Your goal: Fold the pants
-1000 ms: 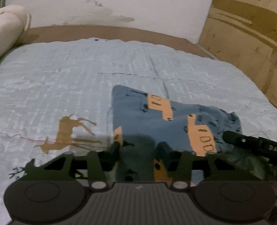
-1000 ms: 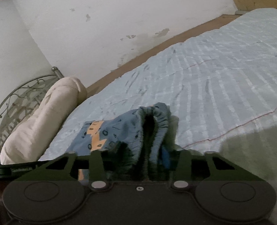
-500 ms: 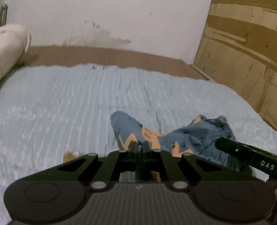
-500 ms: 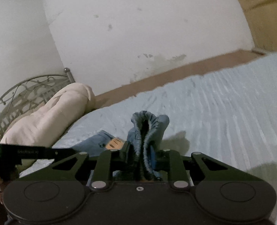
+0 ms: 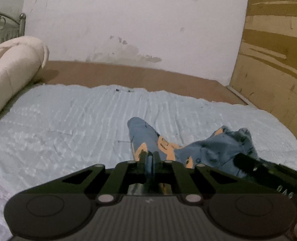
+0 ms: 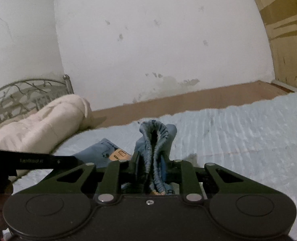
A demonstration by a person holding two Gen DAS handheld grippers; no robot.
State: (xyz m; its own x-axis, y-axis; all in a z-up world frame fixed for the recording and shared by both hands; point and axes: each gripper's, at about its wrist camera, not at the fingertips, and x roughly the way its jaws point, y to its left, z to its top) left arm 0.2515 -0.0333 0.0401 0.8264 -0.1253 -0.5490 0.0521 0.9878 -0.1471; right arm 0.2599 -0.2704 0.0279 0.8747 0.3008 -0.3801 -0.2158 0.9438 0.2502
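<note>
Both tongs are clamped on the pants, left tongs at 1 hem end and right tongs at the gathered waistband, garment spanning between them, raised over the bed middle.

The blue patterned cloth pants sit on the pale blue quilted bedspread, rolled cream blanket off left by the metal headboard.

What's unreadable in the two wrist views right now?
- Left wrist: lower part of the pants hidden behind the left gripper body; fold state unclear.
- Left wrist: right gripper shows only side-on, cut by the frame edge.
- Right wrist: waistband bunched between the pads; legs hidden.
- Right wrist: lettering on the left gripper blurred.
</note>
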